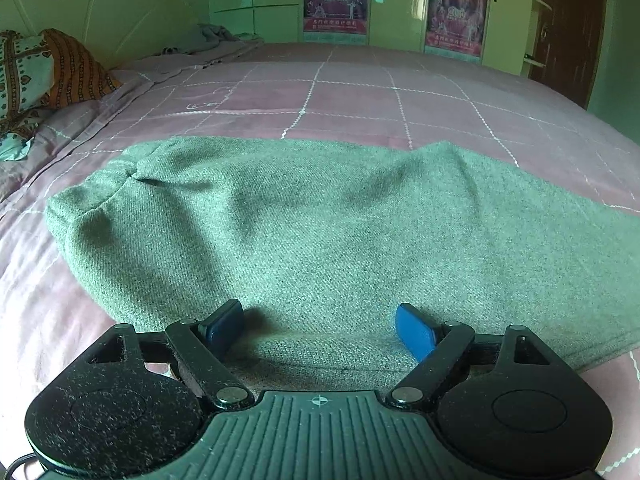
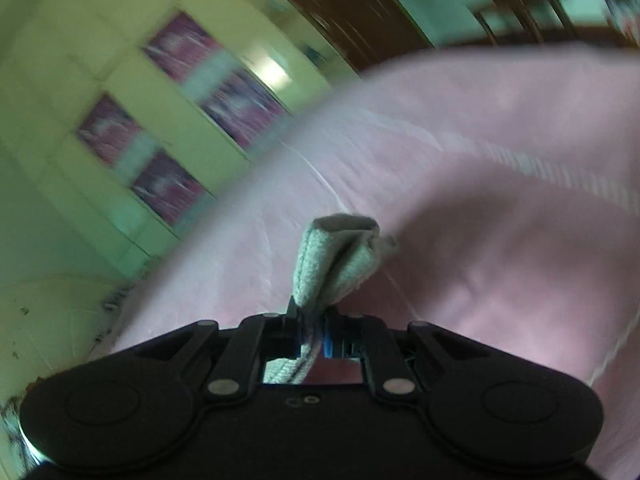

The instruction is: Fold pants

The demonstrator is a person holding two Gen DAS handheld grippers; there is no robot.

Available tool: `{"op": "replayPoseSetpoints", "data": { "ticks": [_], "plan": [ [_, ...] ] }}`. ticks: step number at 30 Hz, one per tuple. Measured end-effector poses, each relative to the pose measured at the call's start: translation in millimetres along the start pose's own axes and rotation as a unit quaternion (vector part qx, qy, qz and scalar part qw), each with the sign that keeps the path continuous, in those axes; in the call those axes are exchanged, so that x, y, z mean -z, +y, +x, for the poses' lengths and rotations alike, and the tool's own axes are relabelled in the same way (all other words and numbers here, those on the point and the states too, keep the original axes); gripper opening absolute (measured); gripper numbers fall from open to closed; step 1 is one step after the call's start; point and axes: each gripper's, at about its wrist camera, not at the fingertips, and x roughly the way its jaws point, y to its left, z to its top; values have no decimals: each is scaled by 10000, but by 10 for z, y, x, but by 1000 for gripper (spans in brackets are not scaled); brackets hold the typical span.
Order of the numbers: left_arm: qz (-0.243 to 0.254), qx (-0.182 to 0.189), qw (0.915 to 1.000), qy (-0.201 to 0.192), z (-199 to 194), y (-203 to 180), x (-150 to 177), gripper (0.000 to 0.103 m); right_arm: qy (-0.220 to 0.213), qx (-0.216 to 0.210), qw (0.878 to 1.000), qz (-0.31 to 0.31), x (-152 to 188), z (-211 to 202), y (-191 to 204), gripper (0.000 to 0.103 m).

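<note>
The grey-green pants point(image 1: 304, 224) lie spread across the pink bedspread point(image 1: 360, 92) in the left wrist view, reaching from the left to the right edge. My left gripper point(image 1: 320, 326) is open, its blue pads point(image 1: 414, 330) resting just above the near edge of the fabric with nothing between them. In the blurred right wrist view, my right gripper point(image 2: 314, 320) is shut on a bunched end of the pants point(image 2: 336, 256), which sticks up beyond the fingers above the bedspread point(image 2: 500, 220).
Patterned pillows point(image 1: 36, 68) lie at the far left by the headboard. A crumpled grey cloth point(image 1: 212, 38) sits at the far side of the bed. Wardrobe doors with posters point(image 1: 336, 0) and a brown door point(image 1: 568, 20) stand behind.
</note>
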Motion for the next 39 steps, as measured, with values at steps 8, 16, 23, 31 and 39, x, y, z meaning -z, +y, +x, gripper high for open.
{"op": "replayPoseSetpoints", "data": {
  "ticks": [8,16,23,31,39],
  "plan": [
    [345,-369,9979,-399,-258,-24,-88,85,924,1097,9884,506,183,348,-305,14],
    [-840,-484,9947,340,-126,680,21,86,850,958,9868,994,192,397,-432,19],
    [-1356,-204,9905,124,-280,817,85,87,610,1313,9885,433,167,383,-127,16],
    [-1451,117,9894,-5,-528,911,183,87,413,894,9925,-719,169,786,1031,15],
    [-1427,-18,9897,103,-587,1115,422,87,1554,-638,9621,-2146,1359,1483,2634,15]
  ]
}}
